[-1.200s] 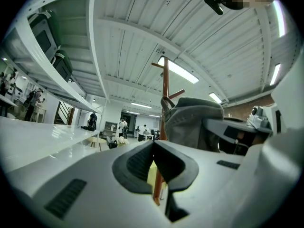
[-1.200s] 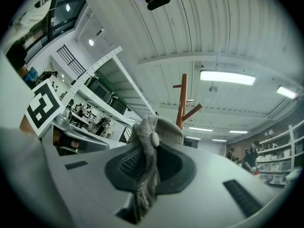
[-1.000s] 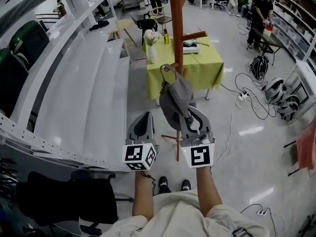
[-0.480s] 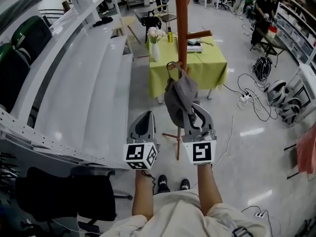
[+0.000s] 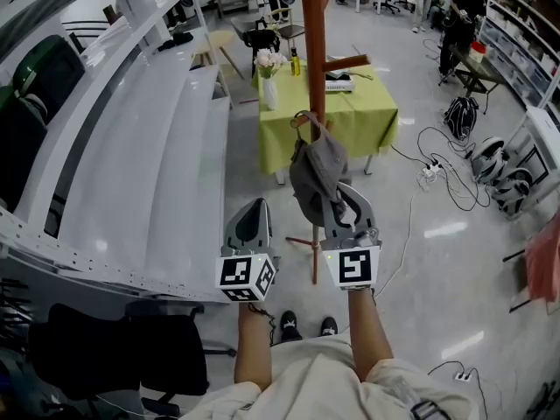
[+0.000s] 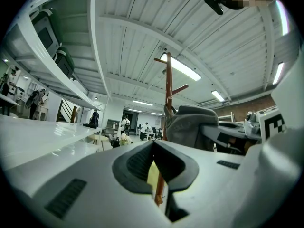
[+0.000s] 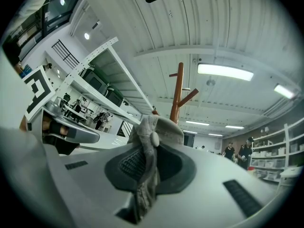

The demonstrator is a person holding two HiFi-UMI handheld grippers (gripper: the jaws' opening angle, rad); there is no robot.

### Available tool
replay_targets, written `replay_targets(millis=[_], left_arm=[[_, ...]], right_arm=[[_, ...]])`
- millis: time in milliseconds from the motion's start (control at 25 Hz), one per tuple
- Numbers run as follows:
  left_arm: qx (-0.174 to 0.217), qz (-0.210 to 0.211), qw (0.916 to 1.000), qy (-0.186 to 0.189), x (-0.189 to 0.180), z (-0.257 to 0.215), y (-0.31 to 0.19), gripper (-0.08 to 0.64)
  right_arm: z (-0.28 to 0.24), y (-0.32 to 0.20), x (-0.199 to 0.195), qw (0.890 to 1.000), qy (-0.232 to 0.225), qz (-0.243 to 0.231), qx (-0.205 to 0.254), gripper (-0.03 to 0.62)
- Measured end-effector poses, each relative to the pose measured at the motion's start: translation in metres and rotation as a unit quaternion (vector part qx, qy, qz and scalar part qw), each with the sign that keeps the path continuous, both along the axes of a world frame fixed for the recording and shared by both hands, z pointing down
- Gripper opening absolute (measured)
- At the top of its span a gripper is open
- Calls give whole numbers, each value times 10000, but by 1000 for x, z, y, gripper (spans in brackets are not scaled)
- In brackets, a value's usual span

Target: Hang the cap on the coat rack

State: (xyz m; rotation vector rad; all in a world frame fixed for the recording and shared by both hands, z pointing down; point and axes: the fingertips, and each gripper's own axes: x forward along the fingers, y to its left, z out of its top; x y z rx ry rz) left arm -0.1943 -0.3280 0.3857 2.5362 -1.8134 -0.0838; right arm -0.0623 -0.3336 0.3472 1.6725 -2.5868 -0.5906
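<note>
**Cap raised to the coat rack, right gripper clamped on it**

The right gripper (image 5: 339, 206) has its jaws drawn nearly together on a fold of the grey cap (image 5: 315, 169), and the right gripper view shows the fabric and the top button pinched between the pads. The cap hangs from that grip right against the brown pole of the coat rack (image 5: 312, 42). Its back strap loop (image 5: 300, 121) is up by a short low peg, though I cannot tell if it is hooked on. The left gripper (image 5: 252, 221) sits just beside the right one, jaws together, holding nothing. Beyond the rack stands a green-clothed table (image 5: 372, 116) with a vase of flowers (image 5: 268, 81).
</note>
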Motion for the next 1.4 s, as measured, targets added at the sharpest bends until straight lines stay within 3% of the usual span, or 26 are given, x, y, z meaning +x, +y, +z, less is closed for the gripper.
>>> replay_targets(millis=[480,680,1400], left_arm=[[-91,88,9999,-45,-3,11,-11,8],[-139,151,9998,-28,1,12,-14,8],[-200,402,9990,-74,21,21,-12,8]], right_arm=[[18,-16,0,9993,-139,216,-279,26],[23,-20,2,9991,57,279,-307,26],[41,-11,11,9971,-284,315,-636,36]])
